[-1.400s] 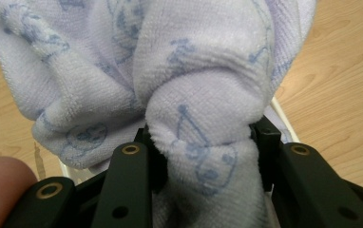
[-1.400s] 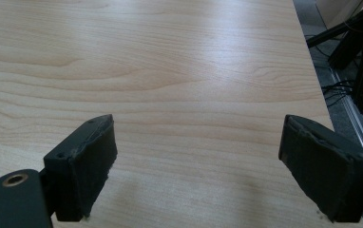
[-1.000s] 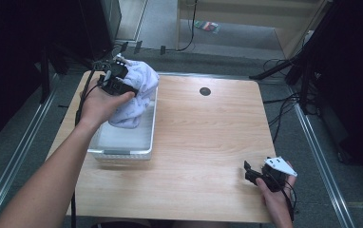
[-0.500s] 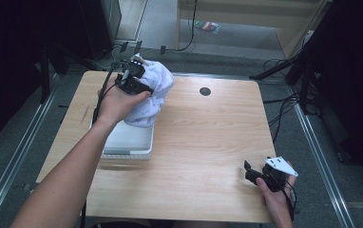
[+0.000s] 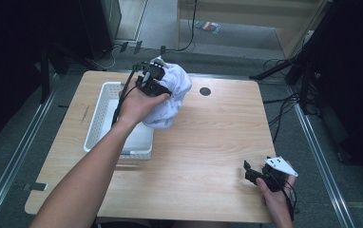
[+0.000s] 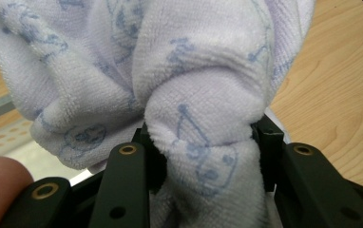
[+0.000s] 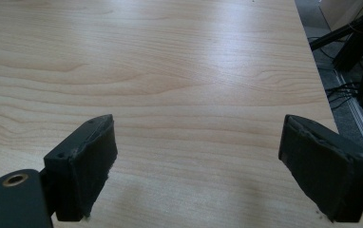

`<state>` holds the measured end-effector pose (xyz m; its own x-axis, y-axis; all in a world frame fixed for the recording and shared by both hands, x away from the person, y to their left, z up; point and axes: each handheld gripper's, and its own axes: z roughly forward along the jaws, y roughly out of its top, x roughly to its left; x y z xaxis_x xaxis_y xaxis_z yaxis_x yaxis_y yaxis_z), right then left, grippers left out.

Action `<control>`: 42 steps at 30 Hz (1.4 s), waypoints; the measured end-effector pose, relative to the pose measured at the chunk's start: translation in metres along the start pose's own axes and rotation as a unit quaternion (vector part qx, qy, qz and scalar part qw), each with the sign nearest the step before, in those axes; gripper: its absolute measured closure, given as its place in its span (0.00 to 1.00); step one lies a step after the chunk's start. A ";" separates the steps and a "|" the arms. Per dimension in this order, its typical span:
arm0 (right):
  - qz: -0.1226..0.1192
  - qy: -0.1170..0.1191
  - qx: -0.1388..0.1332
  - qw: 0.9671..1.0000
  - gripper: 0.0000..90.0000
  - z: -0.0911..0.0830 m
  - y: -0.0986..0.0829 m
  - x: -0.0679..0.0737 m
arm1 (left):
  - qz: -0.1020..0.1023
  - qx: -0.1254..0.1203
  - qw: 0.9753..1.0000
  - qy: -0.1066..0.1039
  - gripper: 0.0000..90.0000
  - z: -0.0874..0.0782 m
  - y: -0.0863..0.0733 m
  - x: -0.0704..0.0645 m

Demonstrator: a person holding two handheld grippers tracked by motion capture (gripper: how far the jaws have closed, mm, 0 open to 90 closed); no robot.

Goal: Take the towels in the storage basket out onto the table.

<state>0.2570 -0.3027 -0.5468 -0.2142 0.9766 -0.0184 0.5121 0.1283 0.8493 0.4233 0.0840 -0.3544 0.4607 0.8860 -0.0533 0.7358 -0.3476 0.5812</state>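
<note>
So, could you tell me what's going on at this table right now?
A person is working at a wooden table with a gripper in each hand. The left gripper is clamped on a bunched white towel with a faint blue print, holding it up over the right edge of a white basket. The right gripper rests near the table's front right corner, its jaws wide open with nothing between them.

basket (image 5: 99, 116) left on table (image 5: 217, 142) | towel (image 5: 172, 95) above its right edge (lifted)
</note>
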 end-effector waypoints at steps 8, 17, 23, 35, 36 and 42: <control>0.001 0.001 -0.001 1.000 0.14 0.000 0.000 0.000 | 0.009 0.006 1.000 -0.013 0.67 0.013 0.002 -0.014; 0.001 0.001 -0.001 1.000 0.14 0.000 0.000 0.000 | 0.015 0.007 0.999 -0.029 0.67 0.031 0.002 -0.031; 0.001 0.001 0.000 1.000 0.14 0.000 0.000 0.000 | 0.017 0.012 0.999 -0.038 0.67 0.044 0.001 -0.044; 0.000 0.002 0.001 1.000 0.14 0.000 0.000 0.000 | 0.014 0.021 0.998 -0.052 0.65 0.070 -0.006 -0.063; 0.000 0.002 0.001 1.000 0.14 0.000 0.000 0.000 | 0.013 0.022 0.998 -0.053 0.65 0.074 -0.008 -0.063; 0.000 0.003 0.001 1.000 0.14 0.000 0.000 0.000 | 0.001 0.032 0.998 -0.060 0.64 0.091 -0.017 -0.064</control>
<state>0.2567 -0.3025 -0.5467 -0.2194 0.9755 -0.0156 0.5133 0.1290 0.8485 0.4262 0.0050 -0.4352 0.5154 0.8437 -0.1503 0.7630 -0.3719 0.5286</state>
